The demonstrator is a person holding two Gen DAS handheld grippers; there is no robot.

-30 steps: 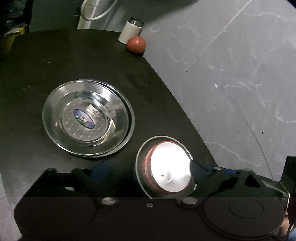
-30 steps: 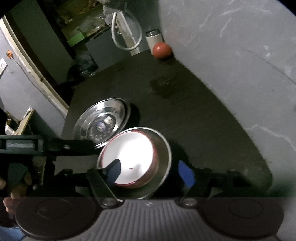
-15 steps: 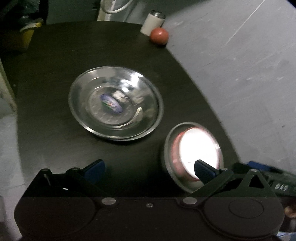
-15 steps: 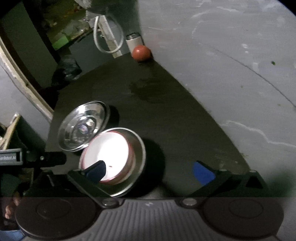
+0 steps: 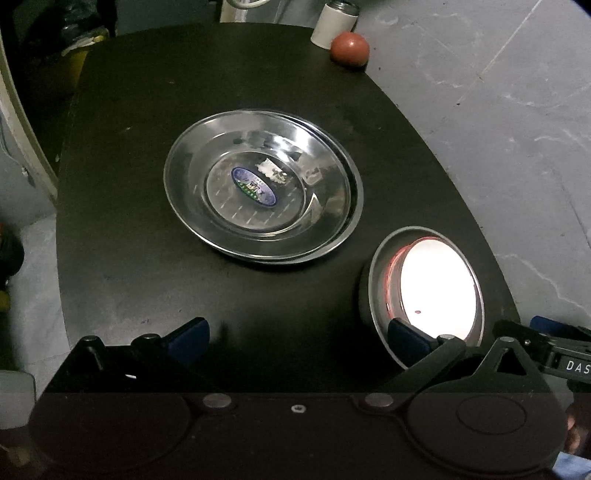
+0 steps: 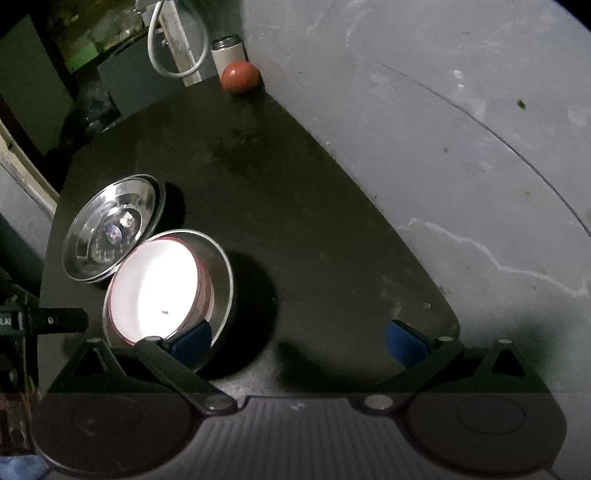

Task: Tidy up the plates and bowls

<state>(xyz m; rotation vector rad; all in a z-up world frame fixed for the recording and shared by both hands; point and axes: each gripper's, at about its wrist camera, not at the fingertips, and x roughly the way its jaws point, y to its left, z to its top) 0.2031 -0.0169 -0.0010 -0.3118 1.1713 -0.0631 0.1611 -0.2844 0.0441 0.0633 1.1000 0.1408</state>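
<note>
- The dark, rounded tabletop carries two groups of dishes: a stack of two shallow round stainless-steel plates near its middle, and a steel bowl with a red-rimmed, white-inside bowl nested in it, near the table's right edge.
- In the left wrist view, the left gripper has its blue-padded fingers spread wide apart with nothing between them but bare tabletop.
- The stacked plates lie ahead of the left gripper, apart from both fingers; the upper plate sits slightly off-centre on the lower one and bears a blue oval sticker in its base.
- The nested bowls lie to the right of the left gripper's gap; its right pad overlaps the steel bowl's near rim in the picture, though I cannot tell whether it touches.
- In the right wrist view, the right gripper is also wide open and empty.
- The nested bowls lie at the left side of the right gripper; its left pad sits over the bowls' near rim, contact unclear. The plates lie just beyond the bowls, their rims overlapping in this view.
- At the far corner of the table, a round reddish-brown ball rests just beside a white cylindrical can, well apart from the dishes.
- A pale marbled floor lies to the right of the table.
</note>
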